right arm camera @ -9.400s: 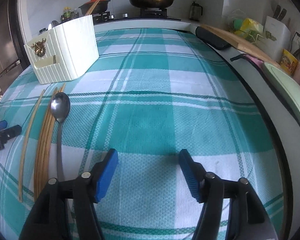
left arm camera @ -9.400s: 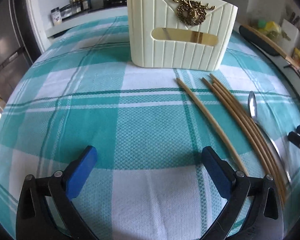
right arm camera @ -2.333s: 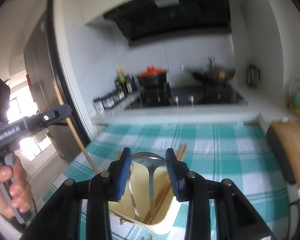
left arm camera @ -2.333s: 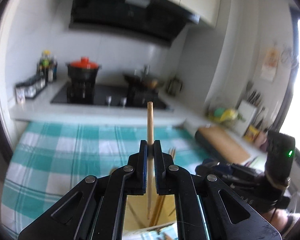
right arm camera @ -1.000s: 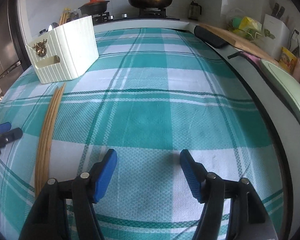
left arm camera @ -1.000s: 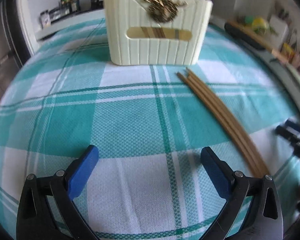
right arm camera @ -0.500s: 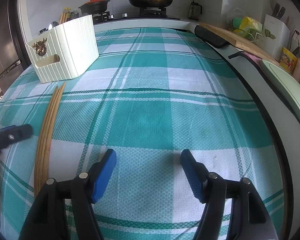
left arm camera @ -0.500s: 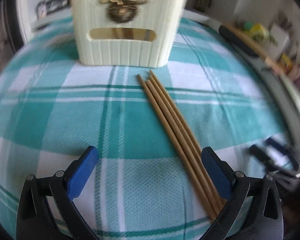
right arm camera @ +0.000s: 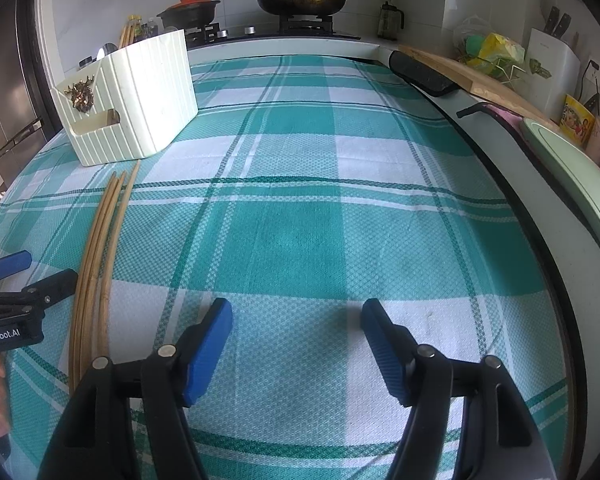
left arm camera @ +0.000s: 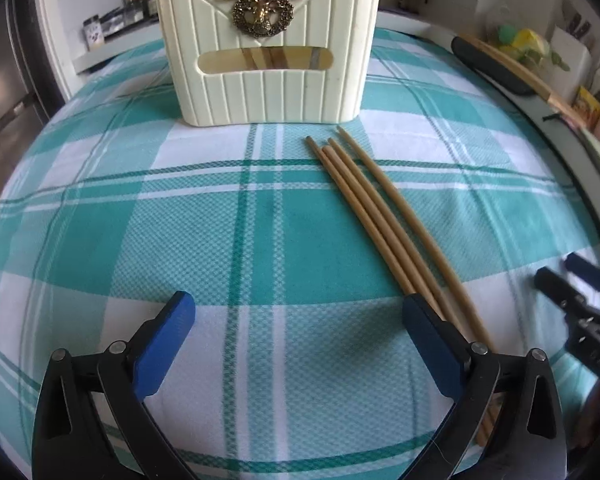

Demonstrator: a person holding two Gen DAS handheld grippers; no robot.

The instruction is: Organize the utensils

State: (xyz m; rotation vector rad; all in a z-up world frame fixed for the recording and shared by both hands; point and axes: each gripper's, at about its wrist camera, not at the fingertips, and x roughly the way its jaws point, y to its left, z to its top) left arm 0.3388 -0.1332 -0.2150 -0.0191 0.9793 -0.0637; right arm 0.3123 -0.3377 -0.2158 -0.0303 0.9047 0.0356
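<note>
A cream ribbed utensil holder with a brass deer badge stands at the far side of the checked cloth; chopstick tips and a spoon bowl stick out of its top. It also appears in the right wrist view, as the holder at the far left. Three wooden chopsticks lie side by side on the cloth in front of it, seen again as the chopsticks. My left gripper is open and empty, its right finger just over the chopsticks' near ends. My right gripper is open and empty, to the right of the chopsticks.
A teal and white checked cloth covers the table. Behind it is a stove with a frying pan and a red-lidded pot. A cutting board and a pale green tray lie along the right counter.
The left gripper has shifted sideways, so the holder and the three chopsticks now sit nearer the middle of its view. The right gripper has stayed put.
</note>
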